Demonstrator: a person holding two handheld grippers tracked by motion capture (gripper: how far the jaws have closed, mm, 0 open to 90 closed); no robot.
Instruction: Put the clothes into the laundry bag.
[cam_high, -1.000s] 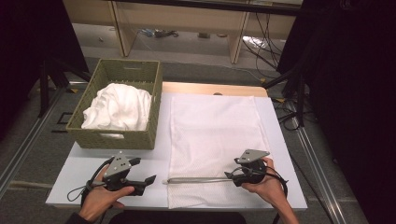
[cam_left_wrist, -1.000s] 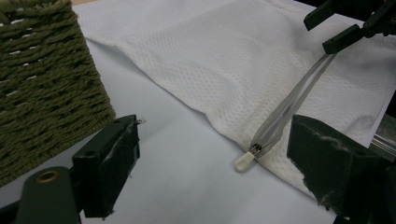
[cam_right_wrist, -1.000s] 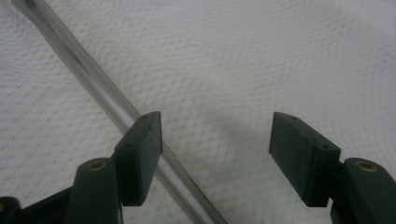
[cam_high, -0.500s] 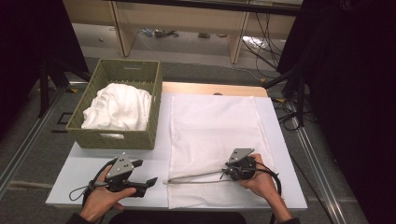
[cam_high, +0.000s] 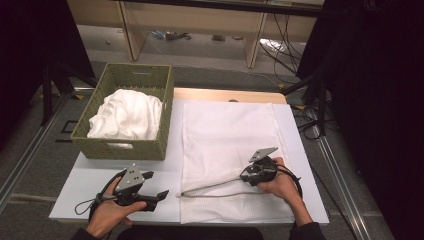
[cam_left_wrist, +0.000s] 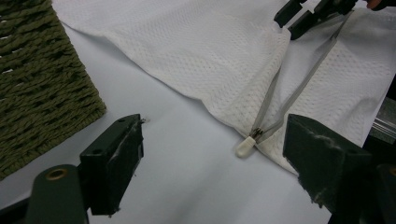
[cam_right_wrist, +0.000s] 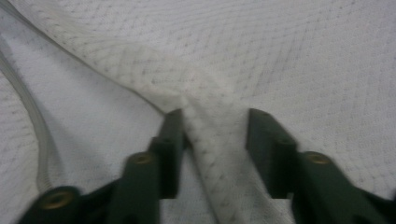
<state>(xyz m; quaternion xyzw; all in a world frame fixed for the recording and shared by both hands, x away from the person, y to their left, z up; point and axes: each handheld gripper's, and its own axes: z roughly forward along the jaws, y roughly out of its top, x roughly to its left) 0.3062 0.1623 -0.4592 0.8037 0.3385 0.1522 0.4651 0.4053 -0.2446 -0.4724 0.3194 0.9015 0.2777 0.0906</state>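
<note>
Item: white mesh laundry bag, flat on the white worktop, just right of the green woven basket holding white cloth. Zipper runs open near the bag's near edge; its white pull lies at the bag's left corner.

My left gripper: jaws released and wide, nothing between them, resting near the pull.

My right gripper: jaws just opening a little, a raised fold of mesh beside the zipper between them; whether they pinch it I cannot tell.
</note>
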